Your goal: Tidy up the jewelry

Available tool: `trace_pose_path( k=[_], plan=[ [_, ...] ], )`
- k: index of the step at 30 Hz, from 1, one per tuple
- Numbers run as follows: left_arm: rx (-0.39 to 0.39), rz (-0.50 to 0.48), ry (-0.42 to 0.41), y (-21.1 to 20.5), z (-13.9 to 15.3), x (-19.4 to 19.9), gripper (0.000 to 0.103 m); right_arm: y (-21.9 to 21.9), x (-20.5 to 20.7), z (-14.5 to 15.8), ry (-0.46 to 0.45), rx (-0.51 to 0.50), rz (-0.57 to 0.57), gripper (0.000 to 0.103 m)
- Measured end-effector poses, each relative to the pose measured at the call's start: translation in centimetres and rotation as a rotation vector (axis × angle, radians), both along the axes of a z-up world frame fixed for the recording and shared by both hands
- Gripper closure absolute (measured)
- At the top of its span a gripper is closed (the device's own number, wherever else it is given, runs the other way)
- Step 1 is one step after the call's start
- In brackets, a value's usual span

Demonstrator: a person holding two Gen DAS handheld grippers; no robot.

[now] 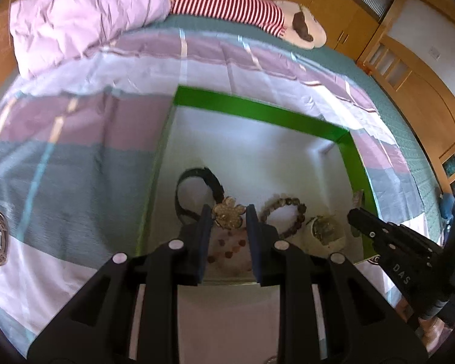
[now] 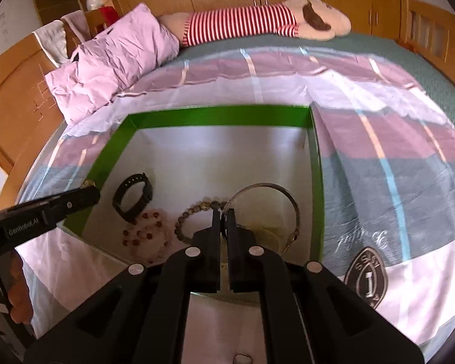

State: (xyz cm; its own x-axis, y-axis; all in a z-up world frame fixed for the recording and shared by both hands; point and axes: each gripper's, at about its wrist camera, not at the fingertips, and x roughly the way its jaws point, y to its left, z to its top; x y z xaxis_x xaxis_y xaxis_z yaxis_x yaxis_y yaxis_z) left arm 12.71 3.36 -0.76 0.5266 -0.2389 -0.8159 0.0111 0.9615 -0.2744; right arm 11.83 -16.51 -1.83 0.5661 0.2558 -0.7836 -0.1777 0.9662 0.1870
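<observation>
Resting on the striped bedspread (image 2: 388,139), one green-walled box (image 2: 218,116) holds the jewelry: one black watch band (image 2: 134,195) at 10 o'clock, one red-bead bracelet (image 2: 145,236) at 8, one brown-bead bracelet (image 2: 194,212) at centre and one metal-strap watch (image 2: 276,209) at 4. The left gripper (image 1: 229,212) is clenched on one flower-shaped brooch (image 1: 229,212). The right gripper (image 2: 223,217) is clenched on the metal strap. One pink pillow (image 2: 115,66) and one striped plush toy (image 2: 257,19) lie at 12.

box (image 2: 221,116): 1 | black band (image 2: 132,195): 1 | bead bracelets (image 2: 197,212): 2 | flower brooch (image 1: 228,212): 1 | pillow (image 2: 115,60): 1
</observation>
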Motion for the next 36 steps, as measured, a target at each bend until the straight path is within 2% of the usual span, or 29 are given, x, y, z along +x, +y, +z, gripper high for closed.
trace_pose_path(
  k=[5, 7, 8, 9, 14, 17, 20, 22, 23, 26, 33, 35, 36],
  plan=[
    [0.001, -0.025, 0.028, -1.0, -1.2, 0.0, 0.079, 0.6, 0.4, -1.3, 0.054, -0.018, 0.0, 0.097],
    [0.018, -0.034, 0.028, -1.5, -1.3, -0.1, 0.073, 0.7, 0.2, -1.4, 0.073, -0.027, 0.001, 0.081],
    [0.024, -0.039, 0.025, -1.6, -1.2, -0.3, 0.073, 0.5, -0.1, -1.1, 0.073, -0.015, -0.01, 0.065],
    [0.035, -0.046, 0.016, -1.8, -0.9, -0.5, 0.072, 0.3, -0.5, -0.7, 0.065, 0.004, -0.019, 0.055],
    [0.067, -0.044, -0.018, -2.3, 1.7, -2.7, 0.066, -0.3, -3.2, 2.6, 0.034, 0.061, 0.021, 0.055],
    [0.1, -0.053, -0.031, -2.9, 2.6, -5.7, 0.057, -0.6, -5.5, 3.5, 0.058, -0.002, 0.039, 0.055],
    [0.197, -0.089, 0.044, -4.2, 0.7, -9.3, 0.056, -1.2, -7.1, 2.5, 0.137, -0.051, 0.052, 0.055],
    [0.187, -0.112, 0.09, -4.7, -1.0, -11.2, 0.056, -1.8, -7.7, 0.9, 0.2, -0.074, 0.053, 0.055],
    [0.177, -0.131, 0.149, -5.0, -2.5, -12.2, 0.056, -2.0, -8.0, 0.2, 0.227, -0.086, 0.052, 0.055],
    [0.144, -0.154, 0.233, -5.8, -4.8, -13.4, 0.057, -2.2, -8.1, -2.1, 0.3, -0.123, 0.047, 0.055],
    [0.199, -0.207, 0.243, -7.7, -6.4, -13.9, 0.057, -1.4, -7.8, -4.4, 0.365, -0.142, 0.059, 0.055],
    [0.212, -0.207, 0.247, -7.7, -7.0, -13.9, 0.061, -0.8, -7.6, -4.7, 0.374, -0.152, 0.069, 0.055],
    [0.231, -0.206, 0.236, -7.7, -7.1, -13.9, 0.069, -0.6, -7.6, -5.0, 0.377, -0.15, 0.074, 0.055]
  ],
)
